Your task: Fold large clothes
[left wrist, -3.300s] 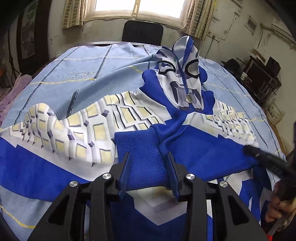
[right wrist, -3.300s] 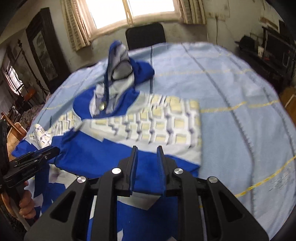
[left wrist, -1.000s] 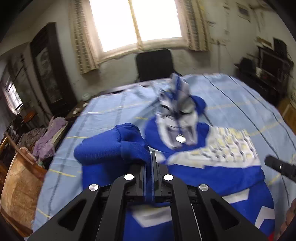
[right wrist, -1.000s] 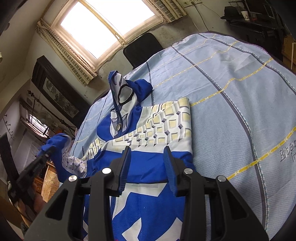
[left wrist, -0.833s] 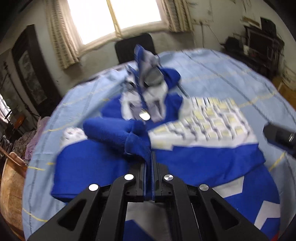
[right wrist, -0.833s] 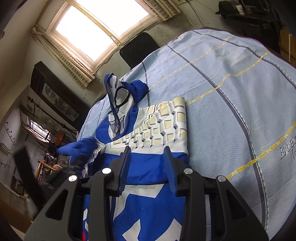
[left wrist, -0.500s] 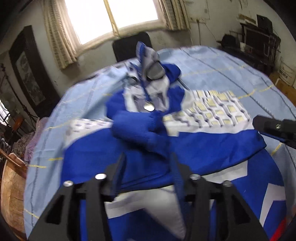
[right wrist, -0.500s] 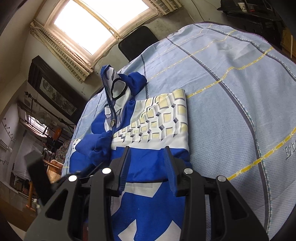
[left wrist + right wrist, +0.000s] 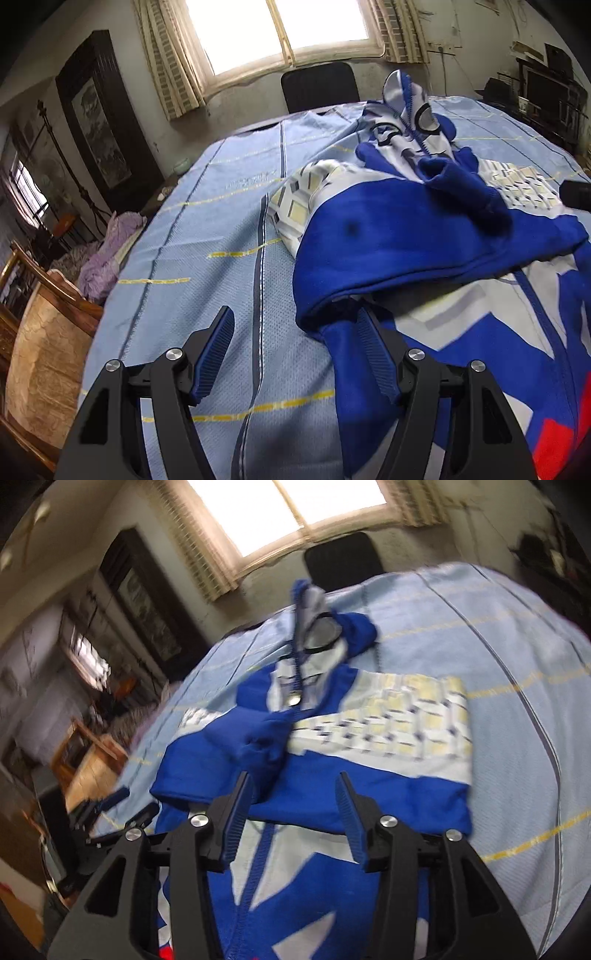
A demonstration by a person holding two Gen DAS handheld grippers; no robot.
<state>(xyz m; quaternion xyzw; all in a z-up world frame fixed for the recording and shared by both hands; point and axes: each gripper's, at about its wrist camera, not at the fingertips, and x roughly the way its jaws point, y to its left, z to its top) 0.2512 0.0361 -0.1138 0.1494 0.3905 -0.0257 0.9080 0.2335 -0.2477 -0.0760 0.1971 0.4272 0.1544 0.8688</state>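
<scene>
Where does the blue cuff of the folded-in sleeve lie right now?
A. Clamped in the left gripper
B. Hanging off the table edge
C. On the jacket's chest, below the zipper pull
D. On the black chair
C: in the right wrist view the blue cuff rests on the jacket just below the zipper pull; the left gripper stands open, holding nothing.

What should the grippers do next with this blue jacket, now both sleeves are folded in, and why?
Probably reach for the hem nearest the cameras and fold it up toward the hood. Both sleeves of the jacket already lie across its chest, and the left gripper and right gripper, jaws just opening, hold nothing.
</scene>
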